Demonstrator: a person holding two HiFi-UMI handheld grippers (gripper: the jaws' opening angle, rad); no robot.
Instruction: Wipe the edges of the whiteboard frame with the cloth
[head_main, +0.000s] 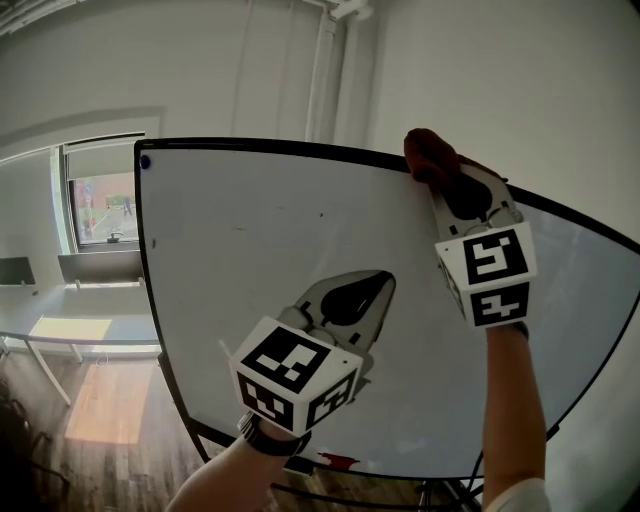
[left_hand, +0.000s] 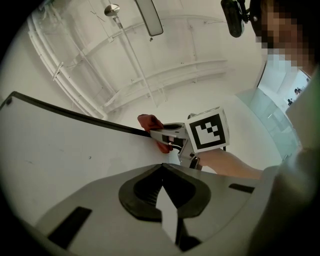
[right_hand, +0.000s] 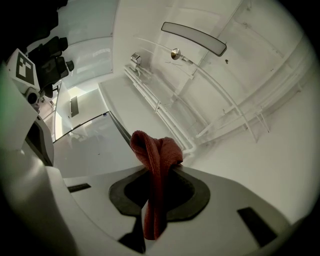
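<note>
1. Gripping the red cloth (head_main: 428, 152) between closed jaws, the right gripper (head_main: 441, 182) holds it against the top edge of the whiteboard frame (head_main: 280, 146), right of centre.
2. The left gripper (head_main: 378, 282), jaws together and empty, hovers before the board surface (head_main: 230, 240), below and left of the cloth.
3. Bare frame runs leftward to the corner; pale wall (head_main: 520, 80) lies above.
4. A window (head_main: 100, 205) and wood floor (head_main: 110, 410) show at left.

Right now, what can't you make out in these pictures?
- Whiteboard frame, right end: head view, cut off by the picture edge.
- Red thing below the board: head view, too small to name.
- Where cloth meets frame: right gripper view, the cloth itself covers it.
</note>
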